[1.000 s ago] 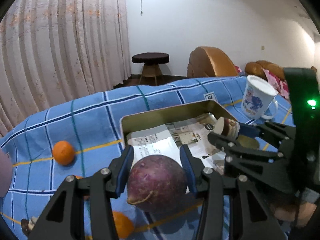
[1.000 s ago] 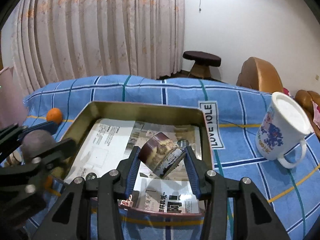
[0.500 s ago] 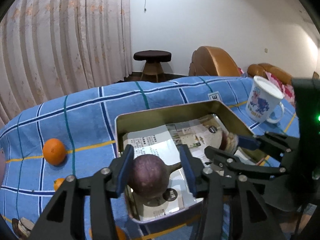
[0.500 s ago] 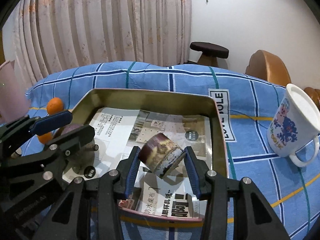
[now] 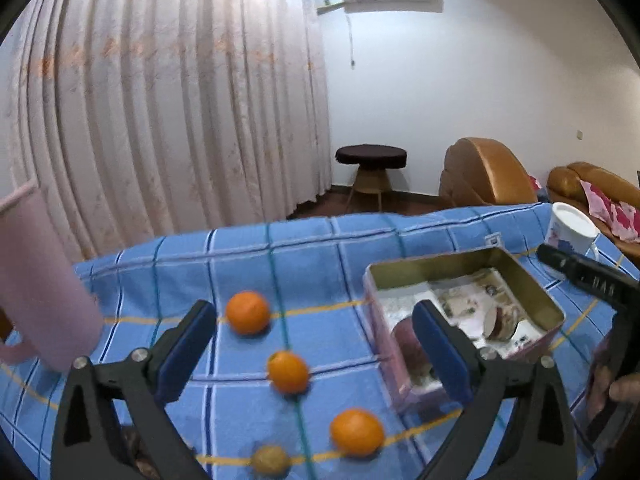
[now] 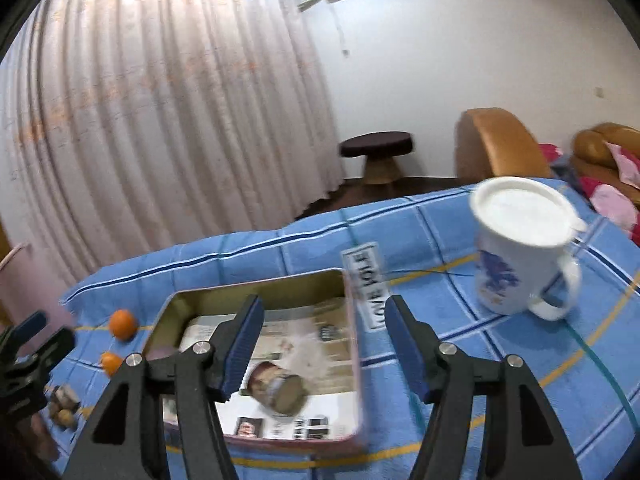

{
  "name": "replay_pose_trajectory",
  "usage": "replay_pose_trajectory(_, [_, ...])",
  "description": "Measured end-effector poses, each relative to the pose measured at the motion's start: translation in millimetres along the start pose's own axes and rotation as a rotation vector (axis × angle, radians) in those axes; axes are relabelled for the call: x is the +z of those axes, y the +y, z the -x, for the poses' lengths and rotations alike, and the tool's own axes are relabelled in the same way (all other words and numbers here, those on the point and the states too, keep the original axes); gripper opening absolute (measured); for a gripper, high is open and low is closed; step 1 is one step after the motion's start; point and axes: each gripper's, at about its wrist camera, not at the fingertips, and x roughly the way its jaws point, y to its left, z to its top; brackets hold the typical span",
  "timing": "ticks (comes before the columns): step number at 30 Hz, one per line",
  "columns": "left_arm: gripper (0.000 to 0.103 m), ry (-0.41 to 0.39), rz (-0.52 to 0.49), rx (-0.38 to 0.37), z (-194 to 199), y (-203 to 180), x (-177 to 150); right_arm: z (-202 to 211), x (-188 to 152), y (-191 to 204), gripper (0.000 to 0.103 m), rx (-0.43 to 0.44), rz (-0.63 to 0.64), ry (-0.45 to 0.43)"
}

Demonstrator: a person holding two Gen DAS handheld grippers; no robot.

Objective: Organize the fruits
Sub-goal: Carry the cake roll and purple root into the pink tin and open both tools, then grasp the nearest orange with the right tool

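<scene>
The gold tin tray [image 5: 436, 266] sits on the blue checked cloth. A round purple fruit [image 5: 406, 340] and a cut fruit half [image 5: 498, 322] with a dark rind lie in it on printed paper. My left gripper [image 5: 312, 320] is back from the tray, its jaws opening wide with nothing between them. Three oranges [image 5: 248, 312] [image 5: 288, 372] [image 5: 356, 432] and a small brown fruit [image 5: 270, 460] lie on the cloth under it. My right gripper [image 6: 325, 308] hovers over the tray [image 6: 256, 292], jaws opening; the fruit half [image 6: 280, 386] lies loose below them.
A white mug [image 6: 516, 248] stands right of the tray. At the far left a pink cup [image 5: 36, 292] rises beside the left fingers. Small brown bits [image 6: 64, 404] lie at the cloth's left. Beyond the bed are a stool [image 5: 370, 160] and brown armchairs.
Both grippers let go: the purple fruit and the cut half now lie in the tray. Both jaws spread and pulled back; the left view swung left over the oranges.
</scene>
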Motion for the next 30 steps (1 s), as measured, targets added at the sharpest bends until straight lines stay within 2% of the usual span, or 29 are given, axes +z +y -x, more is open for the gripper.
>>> replay_pose_trajectory(4, [0.101, 0.023, -0.02, 0.046, 3.2, 16.7, -16.6, 3.2, -11.5, 12.9, 0.065, 0.018, -0.002, 0.03])
replay_pose_trajectory(8, [0.101, 0.028, -0.024, 0.08, 11.2, 36.6, -26.4, 8.2, -25.1, 48.1, 0.065, 0.054, 0.071, 0.064])
replay_pose_trajectory(11, [0.101, 0.04, -0.026, 0.106, 12.7, 53.8, -33.0, 11.5, -40.7, 74.2, 0.065, 0.113, 0.101, 0.106])
replay_pose_trajectory(15, [0.1, 0.073, -0.029, 0.123, 10.5, 74.9, -41.0, 13.2, -60.5, 112.5, 0.065, 0.174, 0.172, 0.162])
replay_pose_trajectory(17, [0.1, 0.085, -0.032, 0.127, 10.6, 82.5, -44.2, 17.9, -66.9, 128.0, 0.065, 0.18, 0.219, 0.155])
replay_pose_trajectory(21, [0.1, 0.108, -0.038, 0.137, 9.9, 97.8, -46.6, 18.3, -77.8, 145.9, 0.065, 0.236, 0.216, 0.198])
replay_pose_trajectory(24, [0.1, 0.119, -0.042, 0.151, 10.9, 112.6, -47.3, 11.9, -89.2, 163.4, 0.065, 0.233, 0.264, 0.24])
replay_pose_trajectory(30, [0.1, 0.12, 0.003, 0.125, 16.5, 137.6, -48.2, -0.5, -95.6, 178.4, 0.064, 0.22, 0.308, 0.291])
